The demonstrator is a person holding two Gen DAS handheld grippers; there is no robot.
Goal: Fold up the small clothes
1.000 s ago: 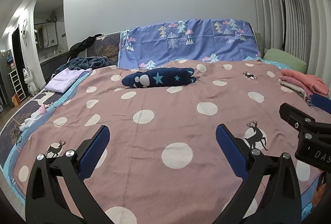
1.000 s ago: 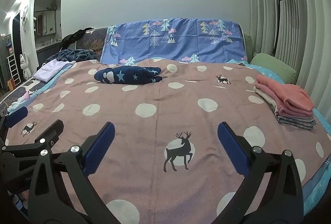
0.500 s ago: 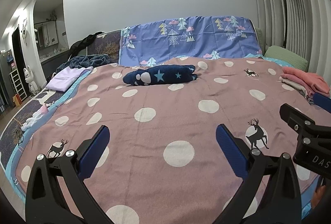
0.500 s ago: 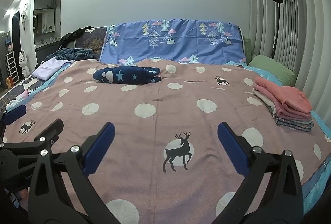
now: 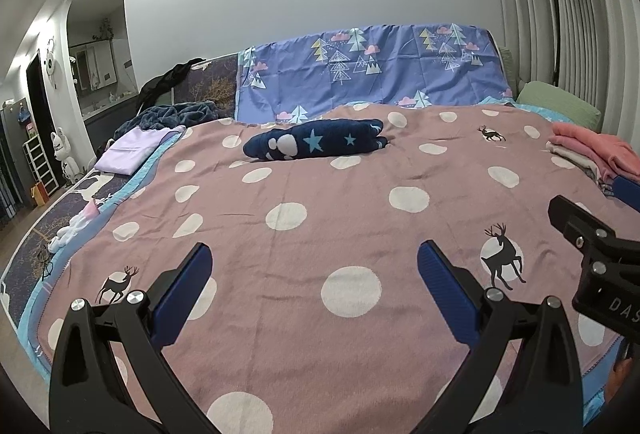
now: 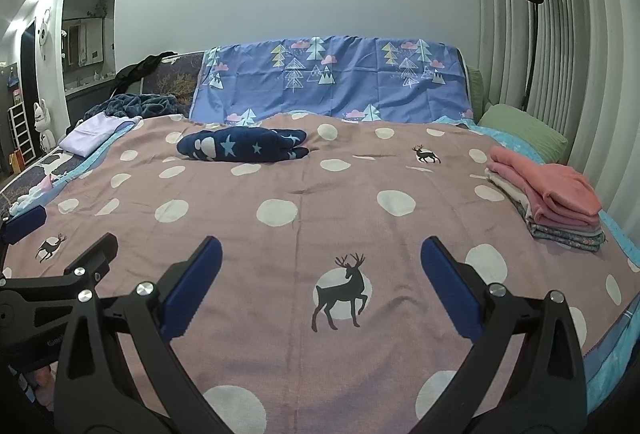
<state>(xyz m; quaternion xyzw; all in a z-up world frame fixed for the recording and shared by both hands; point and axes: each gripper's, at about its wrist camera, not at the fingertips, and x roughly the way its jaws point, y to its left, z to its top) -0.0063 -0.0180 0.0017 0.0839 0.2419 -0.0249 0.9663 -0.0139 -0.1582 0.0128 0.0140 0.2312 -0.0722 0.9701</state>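
Observation:
A dark blue garment (image 5: 316,143) (image 6: 242,145) with stars and white blobs lies bundled at the far middle of the bed. A stack of folded clothes (image 6: 548,193) (image 5: 592,153), pink on top, rests at the bed's right edge. My left gripper (image 5: 314,266) is open above the near part of the pink dotted blanket (image 5: 280,274), holding nothing. My right gripper (image 6: 320,262) is likewise open and empty, hovering over a deer print (image 6: 340,290). Both grippers are well short of the blue garment. Each shows at the edge of the other's view.
A blue tree-print sheet (image 6: 332,77) hangs over the headboard. A green pillow (image 6: 524,131) lies at the far right, a lilac folded cloth (image 5: 132,153) and a dark blanket (image 5: 172,113) at the far left. A floor lamp (image 6: 530,33) stands by the curtains.
Both grippers have drawn back and risen slightly, so the bed looks a little farther and lower. Their fingers stay open and nothing on the bed has moved.

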